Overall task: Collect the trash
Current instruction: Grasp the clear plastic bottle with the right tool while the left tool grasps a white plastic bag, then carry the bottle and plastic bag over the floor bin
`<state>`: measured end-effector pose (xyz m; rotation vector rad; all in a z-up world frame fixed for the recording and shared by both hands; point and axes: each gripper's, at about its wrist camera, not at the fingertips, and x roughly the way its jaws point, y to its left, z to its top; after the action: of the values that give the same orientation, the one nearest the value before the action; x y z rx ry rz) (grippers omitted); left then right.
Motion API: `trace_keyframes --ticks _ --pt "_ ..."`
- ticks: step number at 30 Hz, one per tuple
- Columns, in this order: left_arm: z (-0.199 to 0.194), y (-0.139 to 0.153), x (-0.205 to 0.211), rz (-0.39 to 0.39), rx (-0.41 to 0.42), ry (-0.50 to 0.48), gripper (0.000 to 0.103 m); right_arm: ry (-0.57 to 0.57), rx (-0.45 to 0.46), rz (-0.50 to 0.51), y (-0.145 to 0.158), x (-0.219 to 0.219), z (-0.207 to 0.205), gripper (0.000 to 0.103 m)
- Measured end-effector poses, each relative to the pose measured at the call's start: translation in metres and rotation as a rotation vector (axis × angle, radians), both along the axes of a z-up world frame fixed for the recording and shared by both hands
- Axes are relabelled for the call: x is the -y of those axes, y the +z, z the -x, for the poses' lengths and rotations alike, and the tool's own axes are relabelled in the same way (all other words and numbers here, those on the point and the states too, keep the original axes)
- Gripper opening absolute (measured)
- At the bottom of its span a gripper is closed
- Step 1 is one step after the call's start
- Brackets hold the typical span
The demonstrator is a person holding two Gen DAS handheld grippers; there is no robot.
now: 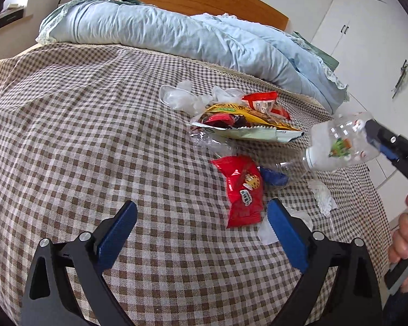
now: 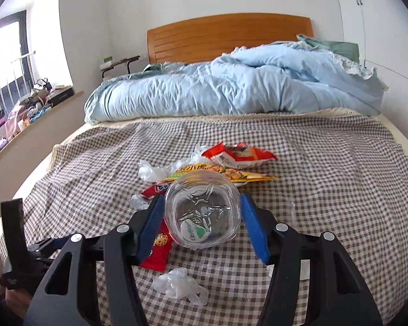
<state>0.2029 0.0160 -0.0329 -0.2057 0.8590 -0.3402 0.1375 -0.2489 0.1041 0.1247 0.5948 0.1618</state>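
blue fingers (image 2: 251, 224) of right gripper (image 2: 201, 214) clamp clear bottle (image 2: 202, 212) crosswise.

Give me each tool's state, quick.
Left tool: open, empty.
Right tool: shut on the clear plastic bottle.

Red wrapper (image 2: 157, 247) behind bottle (image 2: 202, 212)

— Left gripper (image 1: 201, 225)?
— Jaws wide apart, nothing between them, pointing down over the bed.
— Right gripper (image 2: 202, 212)?
— Clamped on a clear plastic bottle (image 2: 202, 212), hand (image 1: 402, 244) gripping its handle.
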Motion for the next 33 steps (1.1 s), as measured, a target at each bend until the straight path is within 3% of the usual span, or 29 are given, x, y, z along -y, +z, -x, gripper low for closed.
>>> trace_keyframes --ticks 5,9,14,18,21,24,28,33 --pt "0.006 -0.004 0.025 -0.036 0.002 -0.097 0.081 -0.020 0.074 0.030 0.022 0.018 0.042 0.056" --pt "0.020 0.000 0.050 0.005 0.026 -0.231 0.080 -0.051 0.074 0.013 0.018 0.033 0.063 0.056" --pt "0.018 -0.012 0.093 -0.067 0.014 -0.270 0.080 -0.072 0.030 -0.031 -0.003 0.046 0.081 0.057" --pt "0.018 -0.031 0.114 -0.103 -0.019 -0.323 0.035 -0.080 -0.014 -0.044 -0.020 0.053 0.097 0.057" --pt "0.030 -0.012 0.110 -0.098 0.056 -0.325 0.034 -0.095 -0.034 -0.040 -0.028 0.057 0.112 0.057" --pt "0.042 0.017 0.098 -0.036 0.128 -0.334 0.034 -0.115 -0.045 -0.039 -0.034 0.066 0.127 0.057" --pt "0.050 0.035 0.093 0.045 0.140 -0.356 0.034 -0.153 -0.053 -0.046 -0.035 0.079 0.144 0.057" --pt "0.066 0.038 0.110 0.035 0.164 -0.377 0.033 -0.223 -0.050 0.006 -0.028 0.103 0.192 0.057"
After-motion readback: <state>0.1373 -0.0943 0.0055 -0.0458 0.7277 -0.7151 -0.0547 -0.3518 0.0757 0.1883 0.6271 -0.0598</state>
